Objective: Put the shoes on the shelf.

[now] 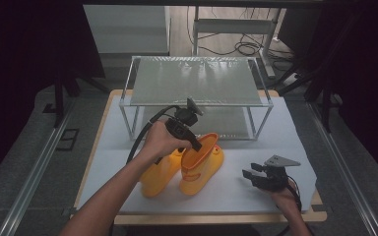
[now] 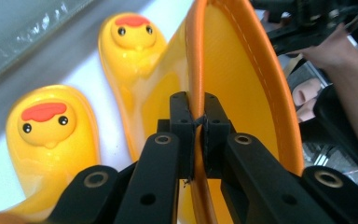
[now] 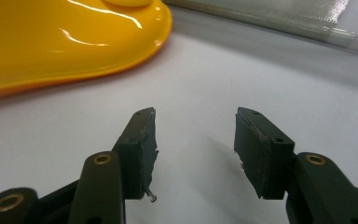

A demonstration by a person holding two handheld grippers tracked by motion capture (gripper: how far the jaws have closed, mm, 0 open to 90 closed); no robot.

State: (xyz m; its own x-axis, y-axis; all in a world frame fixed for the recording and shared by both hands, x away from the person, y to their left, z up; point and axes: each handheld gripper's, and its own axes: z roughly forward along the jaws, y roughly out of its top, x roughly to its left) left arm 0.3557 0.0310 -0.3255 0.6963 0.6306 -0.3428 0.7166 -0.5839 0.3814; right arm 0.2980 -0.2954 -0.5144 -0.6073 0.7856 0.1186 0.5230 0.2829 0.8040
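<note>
Two rain boots stand side by side on the counter, the left boot touching the right boot. Behind them stands a two-tier rack. The right tongs rest right of the boots.

The table is seen from above the person's side, facing forward and down, at a distance. The orange boot rim is viewed very close along the left gripper. The table surface is faced low and close from the right gripper. The yellow boots are shared by all views.
</note>
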